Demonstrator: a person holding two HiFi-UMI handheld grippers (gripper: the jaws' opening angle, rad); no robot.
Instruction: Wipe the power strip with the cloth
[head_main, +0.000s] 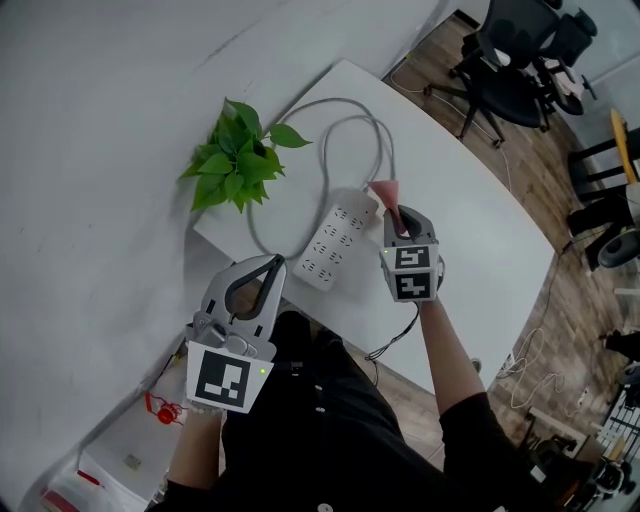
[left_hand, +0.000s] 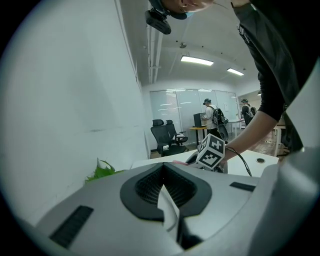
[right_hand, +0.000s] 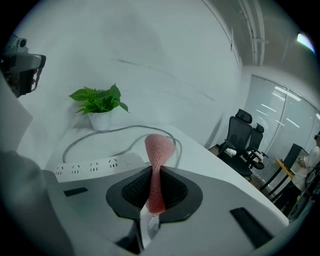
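Observation:
A white power strip (head_main: 333, 245) lies on the white table (head_main: 480, 240), its grey cable (head_main: 350, 110) looping behind it. My right gripper (head_main: 400, 213) is shut on a pink cloth (head_main: 385, 190), held just right of the strip's far end. In the right gripper view the cloth (right_hand: 158, 165) sticks up from between the shut jaws, with the power strip (right_hand: 95, 165) just beyond. My left gripper (head_main: 272, 262) hangs near the table's front edge, shut with nothing in it. The left gripper view looks past its jaws (left_hand: 165, 192) toward the right gripper's marker cube (left_hand: 213, 152).
A potted green plant (head_main: 238, 155) stands at the table's left corner by the wall. Black office chairs (head_main: 520, 50) sit beyond the table on the wood floor. A thin black cord (head_main: 395, 340) hangs from my right gripper.

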